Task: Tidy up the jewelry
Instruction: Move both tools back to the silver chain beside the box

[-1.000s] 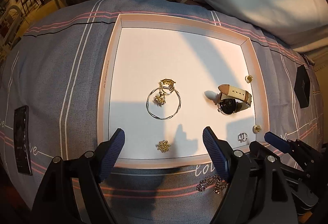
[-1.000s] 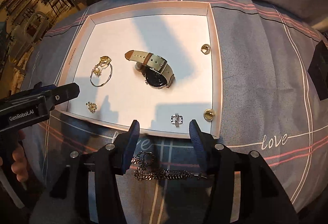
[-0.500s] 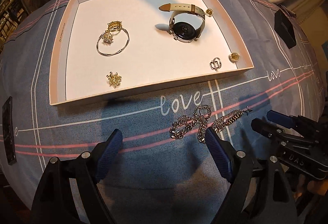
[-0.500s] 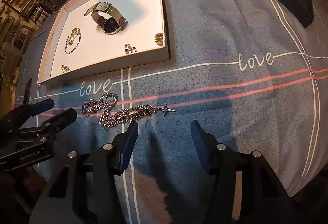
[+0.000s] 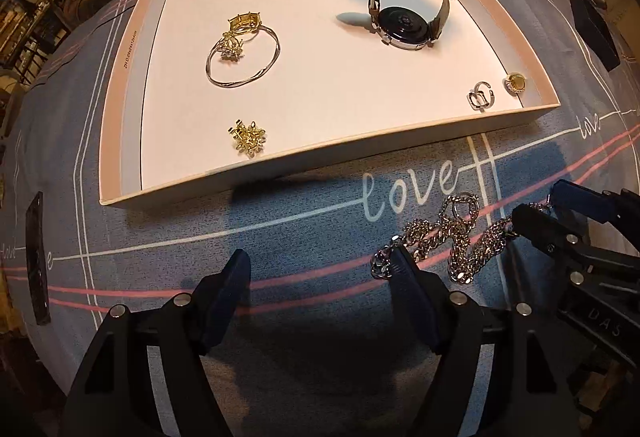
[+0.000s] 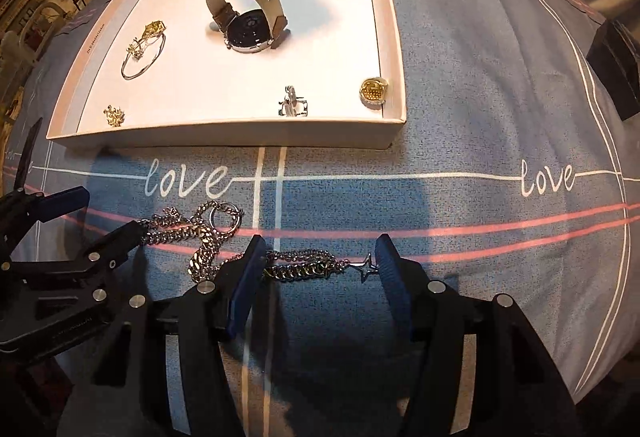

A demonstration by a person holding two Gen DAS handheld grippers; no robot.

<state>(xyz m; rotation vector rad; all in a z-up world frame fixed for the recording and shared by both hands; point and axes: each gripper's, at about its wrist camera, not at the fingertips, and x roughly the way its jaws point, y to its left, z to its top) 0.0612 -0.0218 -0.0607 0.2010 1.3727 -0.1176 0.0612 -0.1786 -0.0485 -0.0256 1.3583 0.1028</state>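
Observation:
A silver chain necklace (image 6: 208, 237) with a star pendant (image 6: 366, 267) lies loose on the blue bedspread in front of the pink tray (image 6: 240, 135). My right gripper (image 6: 318, 261) is open, its fingers straddling the chain's right end. My left gripper (image 5: 320, 271) is open; its right finger touches the chain's (image 5: 448, 237) left end. The tray (image 5: 320, 165) holds a watch (image 5: 404, 25), a bangle with gold rings (image 5: 242, 53), a gold brooch (image 5: 248, 137), a silver ring (image 5: 482, 99) and gold earrings (image 5: 516, 81).
A black box (image 6: 618, 65) sits on the bedspread at the right. A dark remote-like object (image 5: 36, 257) lies at the left edge. A pillow lies behind the tray. Cluttered furniture stands at the far left.
Both grippers have pulled back from the tray and come down close over the chain. The right gripper's fingers now straddle its pendant end; the left finger reaches its other end.

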